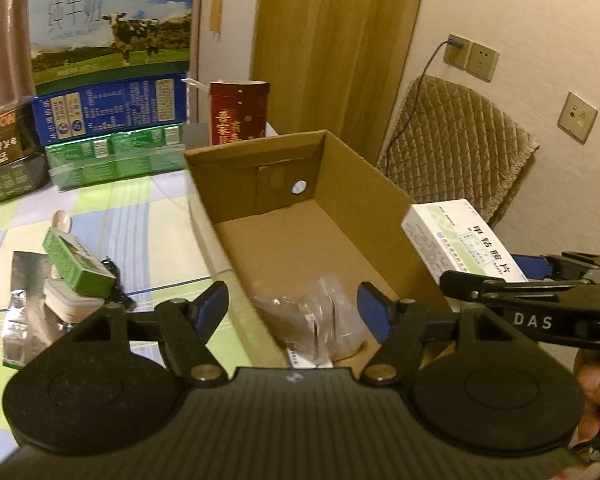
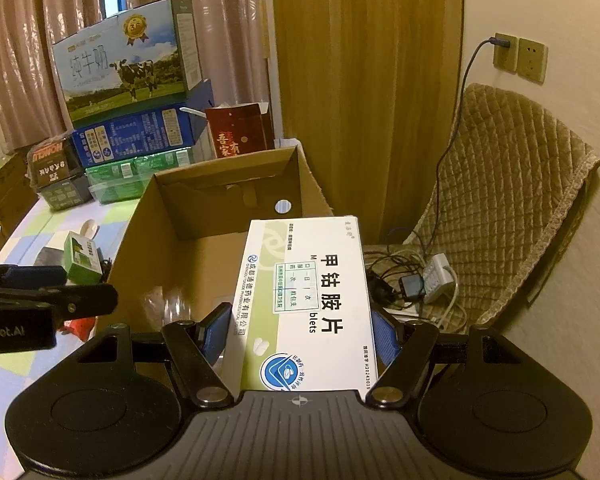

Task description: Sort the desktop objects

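Observation:
An open cardboard box [image 1: 364, 172] stands on the checked tablecloth. My left gripper [image 1: 292, 310] hangs open over the box's near corner. A crumpled clear plastic bag [image 1: 316, 316] lies on the box floor below it, untouched by the blue pads. At the right, my right gripper [image 2: 300, 336] is shut on a white medicine box [image 2: 312, 300] and holds it tilted over the cardboard box's [image 2: 220, 168] right wall. The left wrist view shows that medicine box [image 1: 460, 240] above the right rim. A small green box [image 1: 78, 264] lies on the table to the left.
Stacked milk cartons [image 1: 108, 32], green packs [image 1: 112, 160] and a red bag [image 1: 238, 112] line the table's back. A silver foil pack [image 1: 24, 312] lies at the left. A quilted chair [image 2: 512, 200], a power strip and cables [image 2: 420, 280] sit right of the box.

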